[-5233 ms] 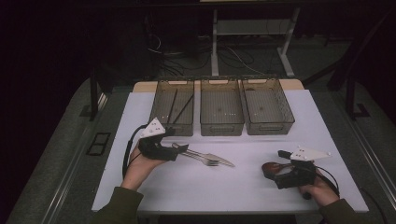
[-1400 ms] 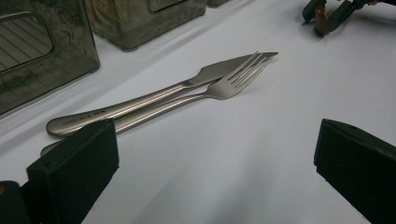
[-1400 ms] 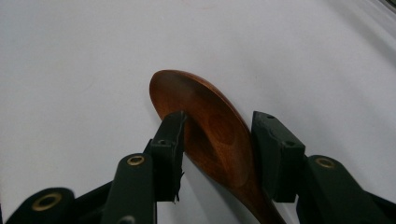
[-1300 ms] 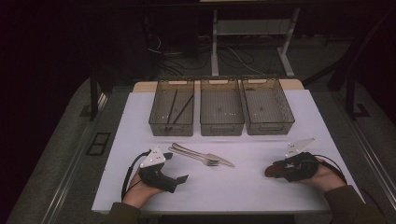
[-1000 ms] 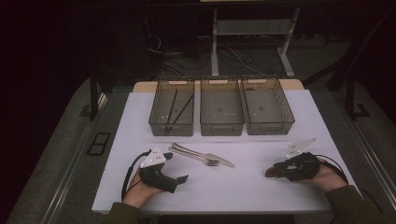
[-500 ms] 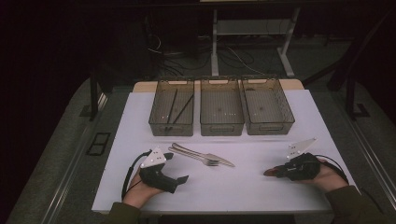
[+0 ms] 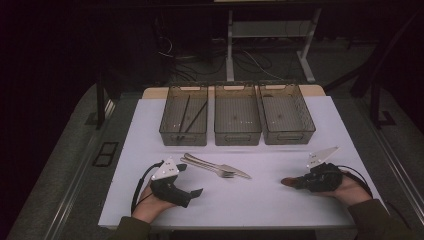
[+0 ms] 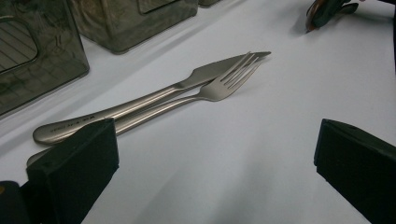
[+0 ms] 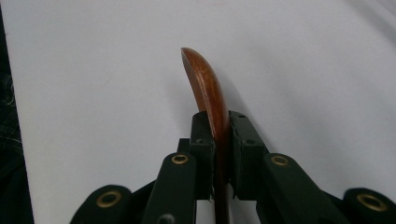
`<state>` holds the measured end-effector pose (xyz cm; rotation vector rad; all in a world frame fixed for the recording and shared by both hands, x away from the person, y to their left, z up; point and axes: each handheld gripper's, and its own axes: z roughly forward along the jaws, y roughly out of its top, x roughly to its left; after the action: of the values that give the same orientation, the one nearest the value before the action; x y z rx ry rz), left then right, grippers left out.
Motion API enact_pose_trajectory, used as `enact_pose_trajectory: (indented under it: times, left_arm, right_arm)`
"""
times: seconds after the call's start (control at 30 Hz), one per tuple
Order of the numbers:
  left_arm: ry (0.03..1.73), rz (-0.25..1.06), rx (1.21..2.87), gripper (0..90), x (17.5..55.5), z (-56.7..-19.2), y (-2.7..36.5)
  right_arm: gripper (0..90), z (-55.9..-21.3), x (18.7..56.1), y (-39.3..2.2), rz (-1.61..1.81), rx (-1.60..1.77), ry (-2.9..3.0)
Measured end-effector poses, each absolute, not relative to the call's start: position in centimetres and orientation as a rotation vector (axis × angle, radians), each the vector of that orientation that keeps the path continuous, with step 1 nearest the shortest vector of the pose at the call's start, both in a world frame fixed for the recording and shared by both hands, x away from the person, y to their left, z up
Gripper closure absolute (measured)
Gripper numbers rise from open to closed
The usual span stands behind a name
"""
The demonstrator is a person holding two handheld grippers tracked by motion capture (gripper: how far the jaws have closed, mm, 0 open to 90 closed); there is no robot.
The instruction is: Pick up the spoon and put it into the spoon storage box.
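Resting on a white table (image 7: 280, 205), a person's two hands each hold a black two-jaw gripper. The right gripper (image 7: 295, 182), at the right side of the high view, is clenched on a curved brown wooden utensil (image 9: 208, 91) — its jaws have just been closing, and in the right gripper view both pads press against the wood, whose rounded tip sticks out past them above the bare tabletop. Whether it is a spoon or something else cannot be told. The left gripper (image 7: 192, 192) lies low at the left with its jaws released and wide apart, nothing between them. Just ahead of it, in the left gripper view, a metal fork (image 8: 205, 91) and a metal knife (image 8: 140, 100) lie side by side, touching, near the table's middle. Farther back stand three clear bins in a row; the left bin (image 7: 184, 137) holds dark chopsticks (image 7: 190, 117).
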<state>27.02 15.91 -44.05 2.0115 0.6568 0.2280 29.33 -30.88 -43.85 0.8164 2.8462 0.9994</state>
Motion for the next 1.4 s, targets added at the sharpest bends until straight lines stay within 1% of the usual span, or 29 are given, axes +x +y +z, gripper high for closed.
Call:
enact_pose_trajectory:
  times: [0.3,0.8,1.4]
  left_arm:
    - [0.649,0.233,2.014,0.0,27.1,-44.0,15.9]
    - [0.638,0.243,2.024,0.0,27.0,-43.9,15.9]
    - [0.628,0.233,2.015,0.0,27.3,-44.0,15.6]
  right_arm:
    - [80.0,-43.0,29.6,-30.8,1.047,0.885,2.802]
    - [79.9,-41.3,31.2,-30.5,1.136,1.058,2.663]
    - [79.9,-39.3,33.2,-28.8,1.235,1.077,2.569]
